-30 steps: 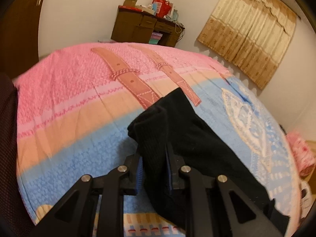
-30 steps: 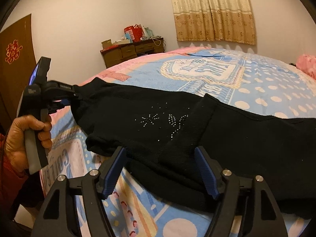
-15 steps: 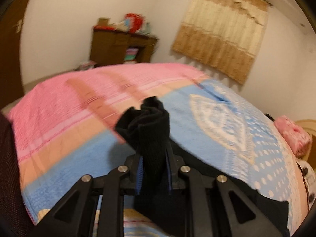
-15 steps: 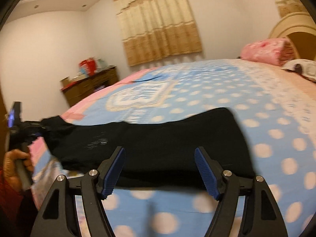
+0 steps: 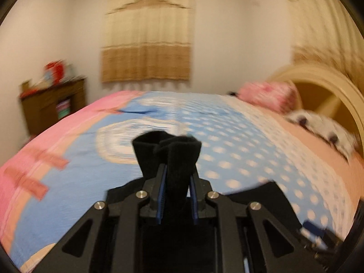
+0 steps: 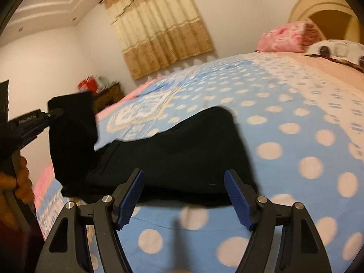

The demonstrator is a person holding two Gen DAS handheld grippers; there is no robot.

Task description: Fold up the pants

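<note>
Left wrist view: the left tongs (image 5: 176, 179) pinch one end of the black pants (image 6: 182, 150), lifted to fold over. Lower down, the right tongs (image 6: 184, 195) are spread wide, empty.

A polka-dot bedspread (image 6: 295, 118), beige curtain (image 5: 145, 45) (pleated), wooden dresser (image 5: 52, 107), pink pillow (image 6: 286, 36).

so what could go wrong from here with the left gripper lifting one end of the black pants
1. The left gripper pinches only a bunched end of the black knit pants; the fabric might slip out mid-swing.
2. The open right gripper holds nothing, so the part of the pants lying on the blue polka-dot bedspread could drag or skew, leaving a crooked fold.
3. The lifted end hangs loosely and may land wrinkled.
</note>
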